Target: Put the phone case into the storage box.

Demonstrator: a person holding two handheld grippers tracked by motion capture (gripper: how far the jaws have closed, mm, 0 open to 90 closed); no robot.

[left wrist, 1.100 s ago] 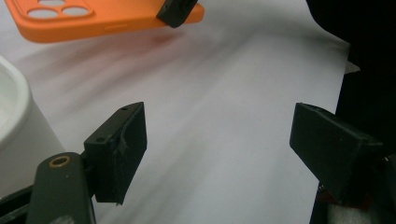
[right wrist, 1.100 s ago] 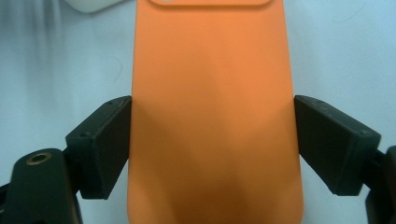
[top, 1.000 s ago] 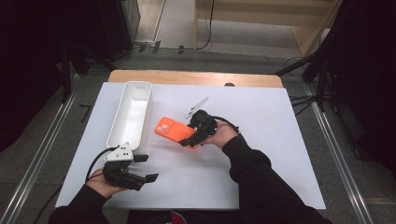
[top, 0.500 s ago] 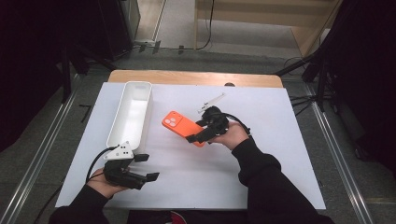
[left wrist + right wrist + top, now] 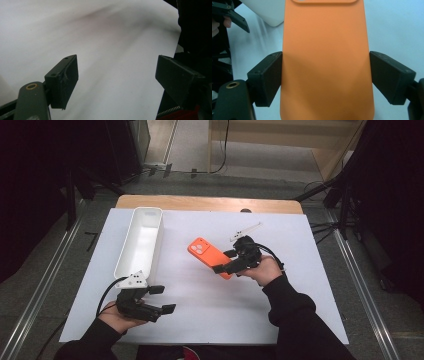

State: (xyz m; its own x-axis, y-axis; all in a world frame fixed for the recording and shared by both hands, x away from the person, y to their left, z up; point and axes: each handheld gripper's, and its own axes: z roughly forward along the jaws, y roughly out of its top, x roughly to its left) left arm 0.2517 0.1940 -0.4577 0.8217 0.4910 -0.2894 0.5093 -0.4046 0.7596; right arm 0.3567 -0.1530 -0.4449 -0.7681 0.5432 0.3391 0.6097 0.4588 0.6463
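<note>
Centre of the high view: orange phone case [image 5: 210, 256] clamped across its width by the right gripper [image 5: 226, 262], both pads against its long edges, camera end toward the upper left. Left of it, long white tray [image 5: 140, 241], apart. Lower left: left gripper [image 5: 162, 299], jaws wide, nothing between, over white table cover [image 5: 200, 310]. Behind the right hand, a pale thin strip [image 5: 246, 230], probably a gripper part.
</note>
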